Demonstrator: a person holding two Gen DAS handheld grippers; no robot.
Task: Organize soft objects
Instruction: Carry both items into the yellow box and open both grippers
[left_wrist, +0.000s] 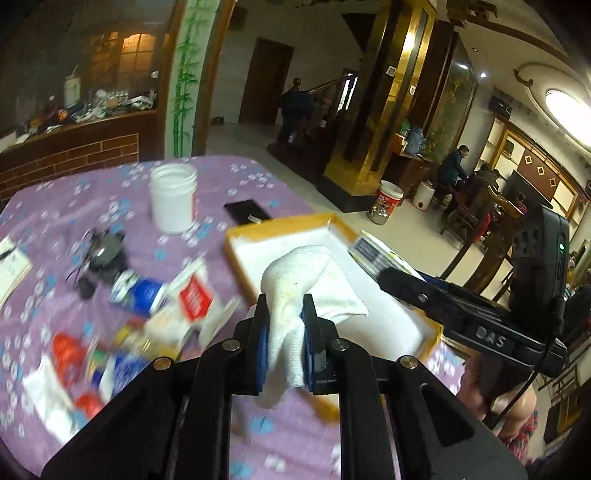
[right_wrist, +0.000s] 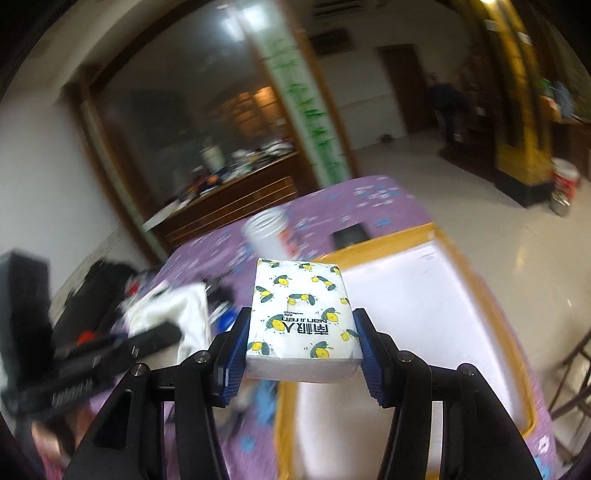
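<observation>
My left gripper (left_wrist: 284, 325) is shut on a white cloth (left_wrist: 306, 280), held above the near corner of a yellow-rimmed tray with a white floor (left_wrist: 258, 236). My right gripper (right_wrist: 301, 332) is shut on a white tissue pack with yellow-green prints (right_wrist: 301, 314), held over the left rim of the same tray (right_wrist: 458, 258). The other gripper's black body (left_wrist: 469, 317) enters the left wrist view from the right, with the tissue pack (left_wrist: 373, 251) at its tip. In the right wrist view the left gripper (right_wrist: 110, 354) and its white cloth (right_wrist: 173, 310) show at the left.
A purple flowered tablecloth (left_wrist: 74, 199) covers the table. On it stand a white jar (left_wrist: 173, 199) and a black phone (left_wrist: 245, 212), with a pile of packets and small items (left_wrist: 140, 314) at the left. People sit and stand in the room beyond.
</observation>
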